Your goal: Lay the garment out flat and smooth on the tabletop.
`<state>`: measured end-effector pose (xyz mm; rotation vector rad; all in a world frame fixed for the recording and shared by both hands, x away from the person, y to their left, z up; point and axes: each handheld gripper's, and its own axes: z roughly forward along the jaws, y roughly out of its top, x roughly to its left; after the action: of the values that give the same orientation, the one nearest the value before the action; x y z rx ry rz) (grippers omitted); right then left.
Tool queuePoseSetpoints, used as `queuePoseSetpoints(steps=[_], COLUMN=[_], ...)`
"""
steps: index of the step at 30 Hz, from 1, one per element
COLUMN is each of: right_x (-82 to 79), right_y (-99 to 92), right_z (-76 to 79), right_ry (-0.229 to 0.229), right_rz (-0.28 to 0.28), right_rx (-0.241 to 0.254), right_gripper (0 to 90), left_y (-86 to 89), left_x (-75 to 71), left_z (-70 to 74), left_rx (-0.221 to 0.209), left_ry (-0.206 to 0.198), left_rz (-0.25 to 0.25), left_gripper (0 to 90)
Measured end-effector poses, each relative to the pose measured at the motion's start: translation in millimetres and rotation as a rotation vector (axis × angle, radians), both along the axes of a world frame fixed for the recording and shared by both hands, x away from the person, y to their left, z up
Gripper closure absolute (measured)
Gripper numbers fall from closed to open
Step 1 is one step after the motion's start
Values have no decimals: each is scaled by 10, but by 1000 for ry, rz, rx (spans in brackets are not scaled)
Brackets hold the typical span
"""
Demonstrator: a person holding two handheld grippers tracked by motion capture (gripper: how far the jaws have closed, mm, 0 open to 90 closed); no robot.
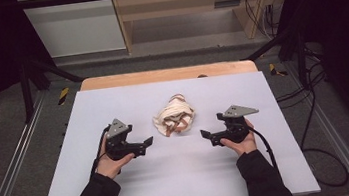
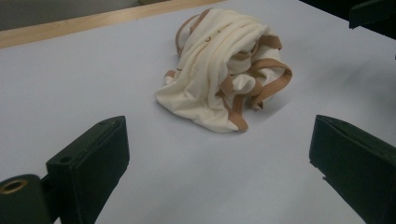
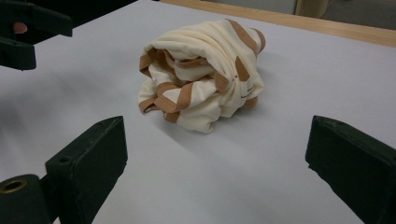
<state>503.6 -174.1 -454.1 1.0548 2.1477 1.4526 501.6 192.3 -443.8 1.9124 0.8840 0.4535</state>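
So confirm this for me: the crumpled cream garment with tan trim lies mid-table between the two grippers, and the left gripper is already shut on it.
Wrong on the grip. The left gripper is open, jaws wide apart and short of the garment, as the left gripper view shows. The garment does lie crumpled mid-table between both grippers.

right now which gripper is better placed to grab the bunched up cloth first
Probably the left gripper: its open jaws stand slightly nearer the cream cloth, with a loose edge lying toward them. The right gripper, also open, is nearly as well placed.
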Motion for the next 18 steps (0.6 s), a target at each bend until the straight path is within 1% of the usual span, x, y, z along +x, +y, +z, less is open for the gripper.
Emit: queuePoseSetpoints(steps=[3,4,7,8,10,11,14,15,16,18], right_x=[53,68,95,122,132,162,190,216,216,243], right_y=[82,105,155,206,233,286,325,355,355,388], right_z=[-31,-42,-61,-77,-82,-91,-96,-103,-103,-117], right_ry=[14,16,22,24,28,33,38,43,43,49], right_rz=[-7,-11,-17,-18,-20,-25,-29,-34,-34,-40], right_rx=[-10,-15,-23,-32,-37,-50,-54,-54,-54,-63], right_gripper=[83,88,98,109,116,121,133,146,146,154], left_y=[-71,-125,-176,-214,-234,-271,-306,-321,-335,-382], left_x=[32,55,77,98,111,132,161,175,185,213], left_z=[-26,-43,-68,-95,-109,-137,-167,-179,-188,-212], left_rx=[9,11,11,12,16,20,23,30,34,43], left_ry=[11,12,13,18,19,19,25,28,29,38], left_rz=[-3,-2,2,2,3,7,14,19,22,19], left_gripper=[77,83,103,123,134,166,184,205,205,233])
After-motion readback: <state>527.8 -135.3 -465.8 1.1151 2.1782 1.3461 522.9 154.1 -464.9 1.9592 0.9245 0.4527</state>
